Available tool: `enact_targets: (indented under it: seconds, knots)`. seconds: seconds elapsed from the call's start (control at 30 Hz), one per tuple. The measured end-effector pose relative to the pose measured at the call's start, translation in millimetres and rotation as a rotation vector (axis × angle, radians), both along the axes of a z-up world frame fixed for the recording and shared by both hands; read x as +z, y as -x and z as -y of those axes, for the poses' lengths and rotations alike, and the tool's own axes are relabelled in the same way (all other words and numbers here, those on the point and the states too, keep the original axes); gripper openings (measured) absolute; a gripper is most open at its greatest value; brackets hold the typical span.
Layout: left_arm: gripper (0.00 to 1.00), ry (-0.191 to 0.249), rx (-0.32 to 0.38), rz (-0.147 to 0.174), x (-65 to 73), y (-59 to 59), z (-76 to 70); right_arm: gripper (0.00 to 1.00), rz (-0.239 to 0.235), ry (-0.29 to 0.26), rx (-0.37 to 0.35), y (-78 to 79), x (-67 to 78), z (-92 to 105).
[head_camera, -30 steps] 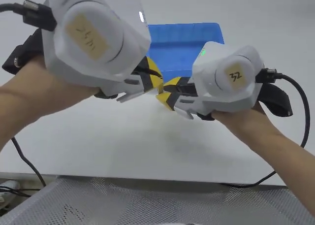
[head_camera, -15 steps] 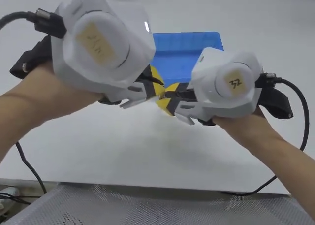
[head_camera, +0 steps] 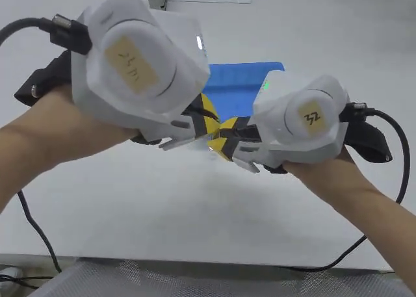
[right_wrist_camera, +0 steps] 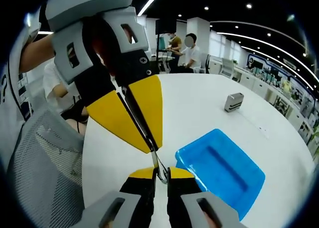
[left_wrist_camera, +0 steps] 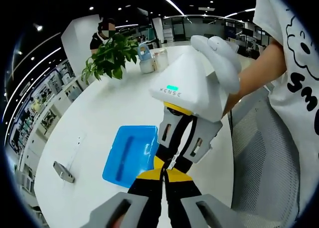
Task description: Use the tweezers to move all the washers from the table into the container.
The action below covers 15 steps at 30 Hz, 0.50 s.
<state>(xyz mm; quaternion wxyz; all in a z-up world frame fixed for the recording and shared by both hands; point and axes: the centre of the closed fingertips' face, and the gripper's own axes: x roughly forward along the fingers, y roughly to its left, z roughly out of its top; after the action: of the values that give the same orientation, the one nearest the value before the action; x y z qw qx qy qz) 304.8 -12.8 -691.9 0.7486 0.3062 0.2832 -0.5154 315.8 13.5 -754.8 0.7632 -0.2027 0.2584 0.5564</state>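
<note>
Claws meet above the tabletop [right_wrist_camera: 199,108] near the blue container [right_wrist_camera: 219,175].
Left claw [right_wrist_camera: 153,148] closed on tweezers [right_wrist_camera: 142,123]; right claw [right_wrist_camera: 160,175] almost closed around their tip, grip unclear.

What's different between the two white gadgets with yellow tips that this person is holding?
The left gripper pinches thin metal tweezers between its yellow jaws. The right gripper has its jaws either side of the tweezers' tip, and I can't tell whether it grips. The left gripper's sticker bears scrawled marks, while the right gripper's sticker reads 32. Both have white shells and black-and-yellow jaws, and they meet tip to tip above the white table.
</note>
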Motion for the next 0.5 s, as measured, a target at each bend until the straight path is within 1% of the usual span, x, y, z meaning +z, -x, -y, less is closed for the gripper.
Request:
enact_targets:
  seconds: [0.1, 0.17, 0.3, 0.37, 0.5]
  knots:
    - [0.00, -0.005, -0.006, 0.015, 8.5, -0.6, -0.5, 0.04, 0.012, -0.005, 0.008, -0.8, 8.7, -1.7]
    - [0.00, -0.011, -0.011, 0.030, 13.7, -2.8, -0.8, 0.04, 0.018, -0.013, 0.009, -2.3, 16.0, -2.5]
    - [0.00, -0.012, -0.016, 0.051, 27.5, -4.3, -1.1, 0.04, 0.020, -0.039, 0.008, -5.3, 29.7, -3.8]
    - [0.00, -0.012, -0.017, 0.066, 34.6, -6.3, -1.4, 0.04, 0.032, -0.049, 0.007, -7.0, 36.9, -4.3]
    - [0.00, -0.014, -0.018, 0.089, 42.1, -10.7, -1.5, 0.04, 0.053, -0.056, 0.006, -11.6, 47.2, -5.0]
